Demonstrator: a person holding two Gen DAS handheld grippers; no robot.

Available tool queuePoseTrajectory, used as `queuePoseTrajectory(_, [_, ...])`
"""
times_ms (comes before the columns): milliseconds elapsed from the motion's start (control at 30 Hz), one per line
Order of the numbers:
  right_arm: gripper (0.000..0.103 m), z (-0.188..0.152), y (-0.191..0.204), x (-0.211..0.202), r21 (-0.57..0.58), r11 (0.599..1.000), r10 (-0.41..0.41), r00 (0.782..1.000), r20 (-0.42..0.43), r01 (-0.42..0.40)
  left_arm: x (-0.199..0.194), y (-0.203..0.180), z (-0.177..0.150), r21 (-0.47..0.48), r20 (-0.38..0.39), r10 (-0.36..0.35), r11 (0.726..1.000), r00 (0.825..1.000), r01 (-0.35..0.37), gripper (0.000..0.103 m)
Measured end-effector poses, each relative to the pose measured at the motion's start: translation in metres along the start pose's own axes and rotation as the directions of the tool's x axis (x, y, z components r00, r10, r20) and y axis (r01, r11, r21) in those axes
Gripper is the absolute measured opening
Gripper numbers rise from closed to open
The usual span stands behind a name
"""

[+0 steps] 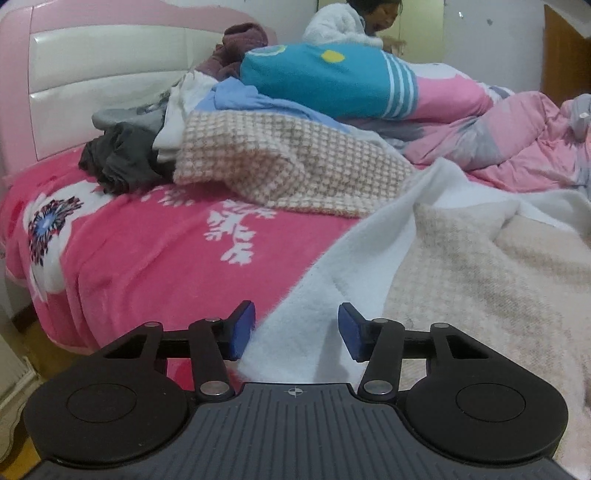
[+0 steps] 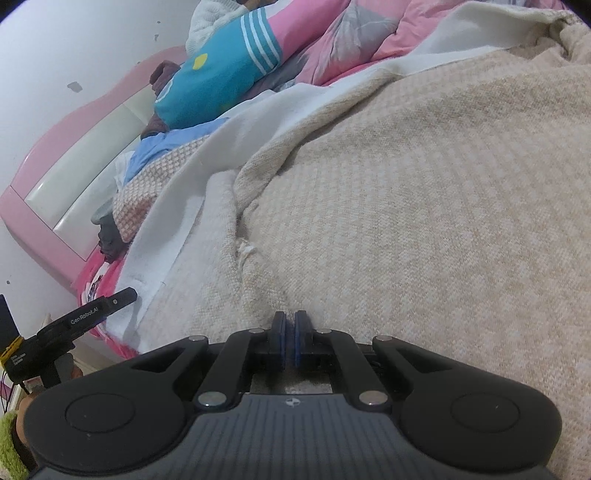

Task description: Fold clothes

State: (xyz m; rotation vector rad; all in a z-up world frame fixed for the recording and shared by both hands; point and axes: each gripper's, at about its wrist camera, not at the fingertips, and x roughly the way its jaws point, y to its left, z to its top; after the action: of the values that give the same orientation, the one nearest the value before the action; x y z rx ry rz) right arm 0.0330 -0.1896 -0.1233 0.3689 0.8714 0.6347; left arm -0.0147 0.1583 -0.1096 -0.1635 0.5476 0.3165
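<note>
The right tool point(image 2: 290, 339) has its pads pressed nearly together on the near edge of the beige woven garment point(image 2: 424, 206), a pinch of the weave between them. The left tool point(image 1: 296, 330) stands wide, gripping nothing, poised over the garment's white fleecy lining point(image 1: 314, 295) where it is turned outward along the left side. The garment lies spread across the bed, rumpled along that edge, its checked sleeve point(image 1: 280, 162) stretching toward the headboard point(image 1: 92, 81). No neat fold shows in it; it looks laid out rather than folded, so by my reckoning the folding of this piece lies mostly ahead. Beyond it, on the pink floral blanket point(image 1: 147, 251), sits a heap of other clothes point(image 1: 129, 155), bunched and unfolded. A person point(image 1: 351, 22) sits at the bed's far side.
</note>
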Motion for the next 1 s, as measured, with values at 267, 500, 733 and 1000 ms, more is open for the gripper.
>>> queuePoseTrajectory(267, [0.001,0.005,0.004,0.000,-0.011,1.000,-0.017,1.000,-0.024,0.016,0.014,0.007,0.003,0.026,-0.051,-0.115,0.993,0.992,0.117,0.021])
queuePoseTrajectory(500, [0.002,0.021,0.016,-0.001,-0.068,0.996,-0.059,0.996,-0.073,0.054,-0.014,0.025,0.043,-0.162,-0.010,-0.464,0.875,0.886,0.457,0.005])
queuePoseTrajectory(733, [0.003,0.092,0.029,0.015,-0.207,0.973,-0.112,0.993,-0.026,0.104,-0.048,0.054,0.095,-0.274,0.243,-0.647,0.669,0.723,0.691,0.003])
queuePoseTrajectory(1000, [0.003,0.056,0.067,0.075,-0.323,0.928,0.043,0.916,-0.398,-0.184,-0.076,0.066,0.134,-0.214,0.510,-0.699,0.462,0.502,0.860,0.000])
